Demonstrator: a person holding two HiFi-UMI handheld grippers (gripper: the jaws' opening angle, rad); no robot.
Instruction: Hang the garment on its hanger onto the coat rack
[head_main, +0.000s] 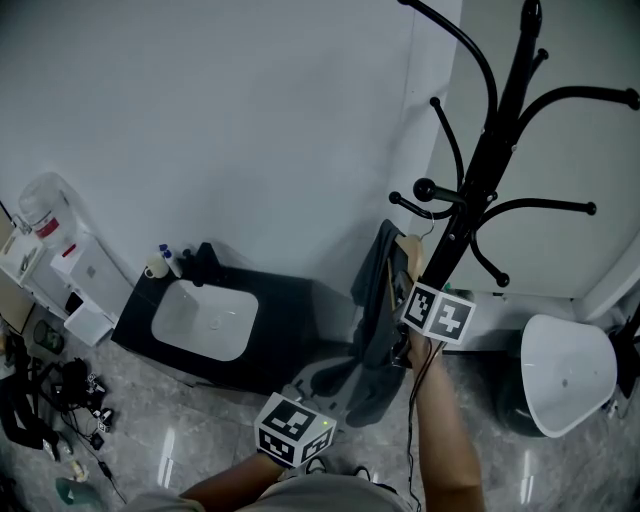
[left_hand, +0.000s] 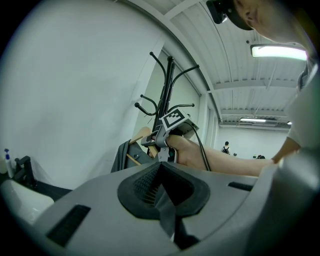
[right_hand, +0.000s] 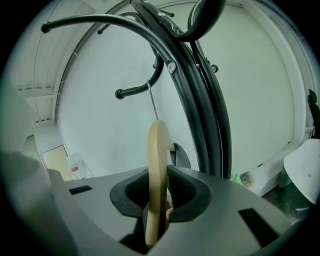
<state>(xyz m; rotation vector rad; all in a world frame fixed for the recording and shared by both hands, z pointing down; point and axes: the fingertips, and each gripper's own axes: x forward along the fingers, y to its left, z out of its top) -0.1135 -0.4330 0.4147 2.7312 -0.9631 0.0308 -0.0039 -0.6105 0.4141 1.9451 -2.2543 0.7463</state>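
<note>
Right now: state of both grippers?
Left gripper: shut on garment.
Right gripper: shut on hanger.

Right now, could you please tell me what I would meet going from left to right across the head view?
clear jug with a red label → white basin → grey garment → black coat rack → white rounded tub
</note>
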